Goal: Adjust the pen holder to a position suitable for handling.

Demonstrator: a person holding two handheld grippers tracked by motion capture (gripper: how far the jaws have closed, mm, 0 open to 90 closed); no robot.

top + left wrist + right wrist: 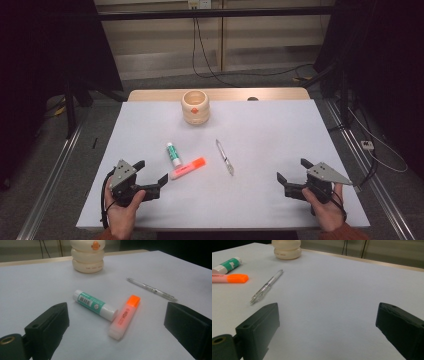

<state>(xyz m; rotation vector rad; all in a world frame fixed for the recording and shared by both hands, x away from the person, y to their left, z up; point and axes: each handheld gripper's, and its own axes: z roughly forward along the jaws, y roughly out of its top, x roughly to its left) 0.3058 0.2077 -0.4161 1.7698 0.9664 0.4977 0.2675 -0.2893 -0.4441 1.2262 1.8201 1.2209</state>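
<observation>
Orange highlighter (125, 315) lies flat on the white table (260, 200) just ahead of the left gripper (152, 172), its near end touching the cap end of the glue stick (95, 304); looks light, stiff, smooth plastic, likely to skid or roll, so best pinched across the middle of the barrel, clear of the glue stick. The clear pen (224, 157) lies well apart to the side, the cream holder (195, 106) farther back. Both grippers, right gripper (290, 170) included, rest low with jaws wide apart, nothing between them.

Orange highlighter (188, 168), green-and-white glue stick (173, 153), clear pen (224, 157), cream holder (195, 106), black tongs.
</observation>
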